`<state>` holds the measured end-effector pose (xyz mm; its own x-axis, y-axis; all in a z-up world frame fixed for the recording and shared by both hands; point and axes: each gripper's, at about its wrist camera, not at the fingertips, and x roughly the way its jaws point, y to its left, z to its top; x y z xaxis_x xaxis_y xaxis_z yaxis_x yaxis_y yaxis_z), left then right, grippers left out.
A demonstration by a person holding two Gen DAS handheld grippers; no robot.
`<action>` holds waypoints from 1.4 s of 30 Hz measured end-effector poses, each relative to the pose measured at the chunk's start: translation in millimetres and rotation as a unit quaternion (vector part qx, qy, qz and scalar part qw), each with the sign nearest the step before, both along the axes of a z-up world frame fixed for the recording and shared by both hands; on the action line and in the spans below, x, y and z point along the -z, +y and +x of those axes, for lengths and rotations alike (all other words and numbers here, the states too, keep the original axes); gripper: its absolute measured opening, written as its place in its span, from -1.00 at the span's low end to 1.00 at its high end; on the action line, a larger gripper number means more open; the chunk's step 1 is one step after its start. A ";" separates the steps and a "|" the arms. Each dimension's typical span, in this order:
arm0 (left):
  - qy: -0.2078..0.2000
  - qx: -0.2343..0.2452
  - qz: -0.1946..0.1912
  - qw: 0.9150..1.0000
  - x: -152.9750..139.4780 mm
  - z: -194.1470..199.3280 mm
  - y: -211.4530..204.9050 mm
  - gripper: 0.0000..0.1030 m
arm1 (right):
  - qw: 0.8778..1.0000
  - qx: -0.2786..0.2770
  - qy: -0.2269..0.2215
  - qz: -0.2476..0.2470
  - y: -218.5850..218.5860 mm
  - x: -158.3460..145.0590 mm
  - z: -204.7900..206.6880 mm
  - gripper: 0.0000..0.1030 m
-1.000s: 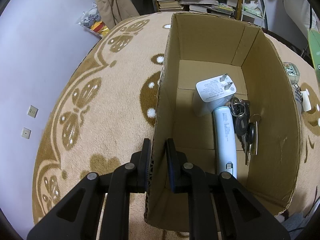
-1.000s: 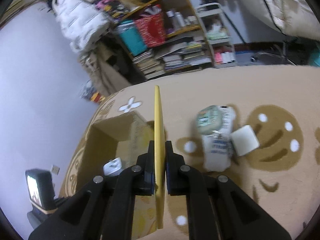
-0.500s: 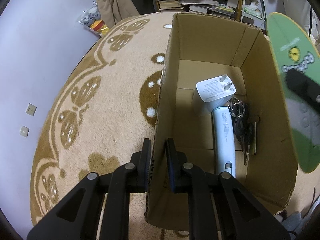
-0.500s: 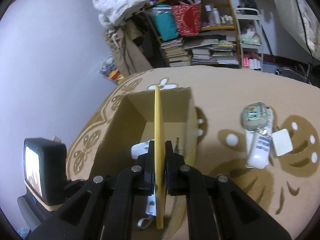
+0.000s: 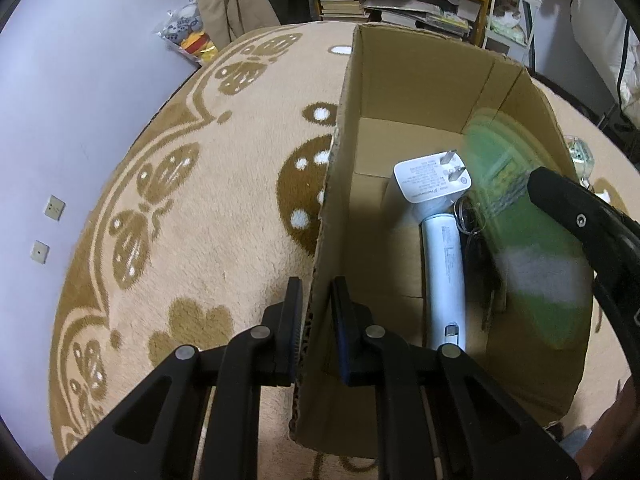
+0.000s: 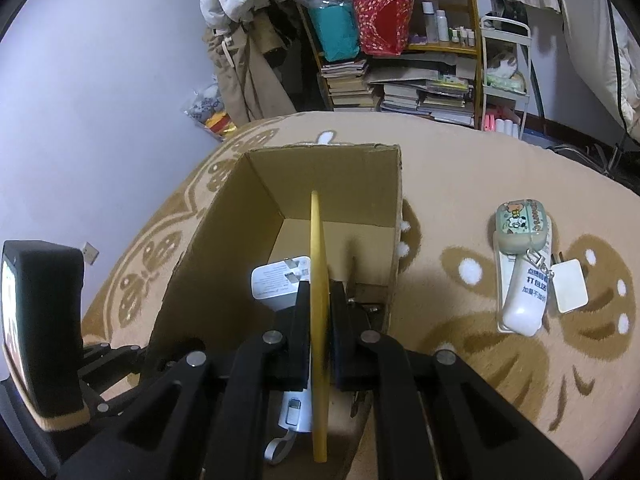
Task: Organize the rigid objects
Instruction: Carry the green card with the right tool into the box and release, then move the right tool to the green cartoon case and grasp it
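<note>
Hovering now inside the brown cardboard box (image 6: pixel 320 184), the right gripper (image 6: pixel 320 320) grasps a flat green-and-yellow disc (image 6: pixel 319 280) between its fingers; a second ago it was outside. Left gripper (image 5: pixel 316 320) clenches the box wall, so release seems next.

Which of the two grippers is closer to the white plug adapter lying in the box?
Right. The right gripper holds a flat disc over the box, just above the adapter. The left gripper clamps the box wall, farther off.
</note>
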<state>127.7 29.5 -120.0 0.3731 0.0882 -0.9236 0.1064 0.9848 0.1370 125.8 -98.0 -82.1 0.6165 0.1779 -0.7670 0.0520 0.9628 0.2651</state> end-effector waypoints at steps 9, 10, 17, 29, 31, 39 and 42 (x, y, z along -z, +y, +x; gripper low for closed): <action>-0.003 0.004 0.004 1.000 -0.8 -1.5 -2.8 -0.75 | 1.000 0.007 0.006 -0.013 -3.2 -12.6 3.8 -0.71; -0.003 0.004 0.003 1.000 -1.3 -1.5 -2.7 -0.75 | 1.000 0.009 0.004 -0.015 -5.1 -15.2 3.1 -0.58; -0.004 0.004 0.003 1.000 -3.6 -2.4 -3.1 -0.75 | 0.999 0.034 -0.030 -0.016 -32.0 -33.9 -4.4 0.39; -0.008 0.007 0.006 1.000 -6.2 -3.2 -5.3 -0.75 | 0.994 0.098 -0.010 -0.053 -93.4 -20.5 4.3 0.94; -0.010 0.007 0.007 1.000 -6.4 -3.1 -4.7 -0.75 | 0.993 0.100 -0.019 -0.059 -101.9 -16.5 6.7 0.94; -0.014 0.009 0.007 1.000 -6.7 -3.7 -3.4 -0.75 | 0.990 0.105 -0.004 -0.091 -121.4 8.6 34.2 0.94; -0.016 0.004 0.000 1.000 -7.5 -3.1 -1.7 -0.75 | 0.990 0.105 -0.011 -0.095 -125.6 12.6 43.1 0.94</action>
